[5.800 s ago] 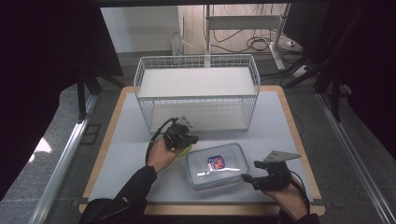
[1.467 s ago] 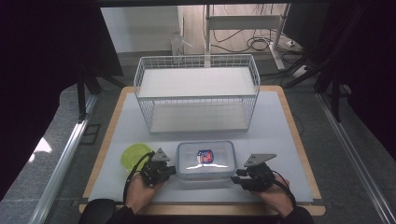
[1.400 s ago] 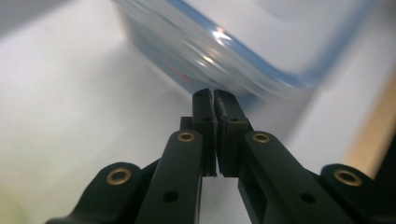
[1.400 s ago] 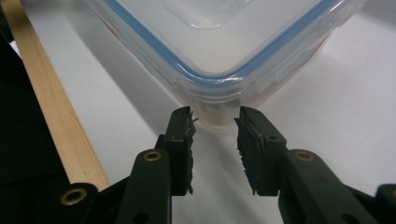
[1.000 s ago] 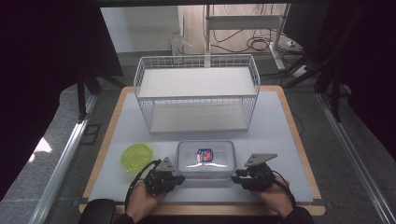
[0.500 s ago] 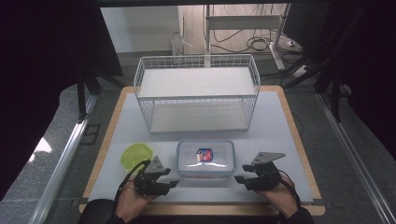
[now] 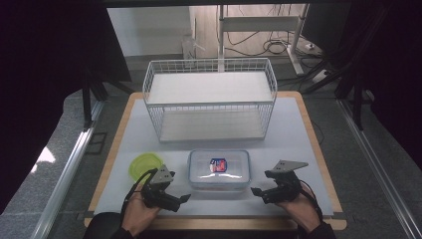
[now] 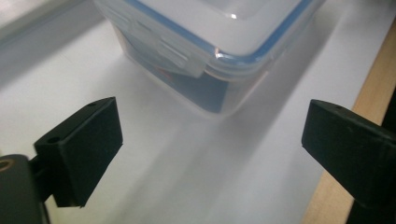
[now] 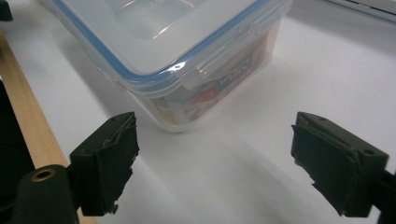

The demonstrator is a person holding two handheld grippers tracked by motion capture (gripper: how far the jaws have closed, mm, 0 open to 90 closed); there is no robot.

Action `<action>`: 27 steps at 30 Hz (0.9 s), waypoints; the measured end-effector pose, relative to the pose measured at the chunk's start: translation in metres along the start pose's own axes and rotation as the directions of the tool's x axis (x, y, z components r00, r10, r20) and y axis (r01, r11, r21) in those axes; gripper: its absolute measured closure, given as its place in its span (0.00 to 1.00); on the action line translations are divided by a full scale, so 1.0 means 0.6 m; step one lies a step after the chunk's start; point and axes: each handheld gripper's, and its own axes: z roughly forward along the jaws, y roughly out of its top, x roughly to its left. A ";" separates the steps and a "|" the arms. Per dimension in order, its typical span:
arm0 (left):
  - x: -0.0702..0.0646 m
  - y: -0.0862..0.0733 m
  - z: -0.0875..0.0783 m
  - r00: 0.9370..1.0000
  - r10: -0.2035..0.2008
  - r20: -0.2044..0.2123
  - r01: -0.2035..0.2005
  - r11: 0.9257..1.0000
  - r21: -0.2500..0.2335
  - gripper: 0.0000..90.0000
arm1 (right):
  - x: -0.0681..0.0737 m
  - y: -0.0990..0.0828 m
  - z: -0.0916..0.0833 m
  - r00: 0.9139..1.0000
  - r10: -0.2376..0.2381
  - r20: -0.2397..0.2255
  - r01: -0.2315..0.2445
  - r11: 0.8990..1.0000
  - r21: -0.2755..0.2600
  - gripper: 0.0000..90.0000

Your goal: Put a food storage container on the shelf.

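my left gripper [image 7: 180, 199] and right gripper [image 7: 257, 191] flank the clip-lid container [image 7: 219, 168], at its 8 and 4 o'clock, fingers just spread apart with nothing between them, so the box sits freed on the table [image 7: 298, 144]. i'd say it was set square before the wire rack [image 7: 209, 97] at 12 o'clock. open white surface lies between them, the green lid [image 7: 144, 165] at 9 o'clock, the wooden edge close behind my hands.
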 end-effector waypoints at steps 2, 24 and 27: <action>0.001 0.002 0.000 1.000 -0.002 0.000 0.002 1.000 -0.001 0.03 | -0.001 0.001 -0.001 1.000 -0.002 -0.004 0.002 1.000 0.001 0.13; 0.046 0.080 0.034 0.994 -0.074 0.082 0.069 0.996 0.061 0.01 | 0.011 0.077 0.019 0.997 0.014 -0.080 -0.013 1.000 0.015 0.03; 0.052 0.085 0.044 0.986 -0.115 0.118 0.107 0.992 0.070 0.00 | 0.009 0.084 0.031 0.996 0.015 -0.088 -0.012 0.999 0.035 0.03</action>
